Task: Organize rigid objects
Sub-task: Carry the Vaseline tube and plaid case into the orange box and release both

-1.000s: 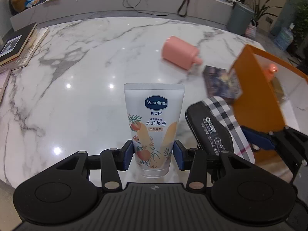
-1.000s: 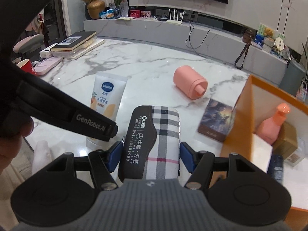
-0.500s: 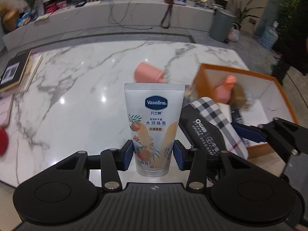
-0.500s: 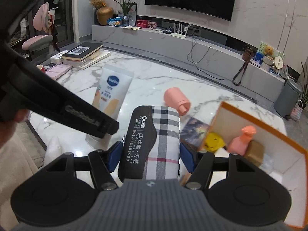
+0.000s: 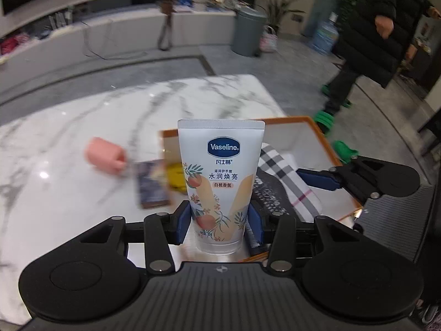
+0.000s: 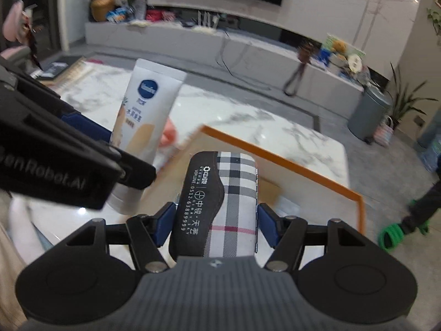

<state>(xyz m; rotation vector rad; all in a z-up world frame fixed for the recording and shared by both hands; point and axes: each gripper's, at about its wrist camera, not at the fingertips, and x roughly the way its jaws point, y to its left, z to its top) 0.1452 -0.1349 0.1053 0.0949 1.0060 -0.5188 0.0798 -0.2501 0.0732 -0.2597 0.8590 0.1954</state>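
Note:
My left gripper (image 5: 219, 222) is shut on a white Vaseline tube (image 5: 220, 176), held upright above the near edge of the orange-rimmed box (image 5: 300, 120). My right gripper (image 6: 216, 220) is shut on a plaid glasses case (image 6: 220, 201), held over the same box (image 6: 278, 162). The tube also shows in the right wrist view (image 6: 147, 118), just left of the case. The case shows in the left wrist view (image 5: 286, 182), right of the tube.
A pink bottle (image 5: 103, 157) lies on its side on the marble table (image 5: 82, 127), with a dark booklet (image 5: 151, 184) beside the box. A yellow item (image 5: 175, 176) sits in the box. A person in black (image 5: 366, 44) stands beyond the table.
Both grippers have risen and swung right with their objects, from beside the box to above it. The view has turned toward the table's right end.

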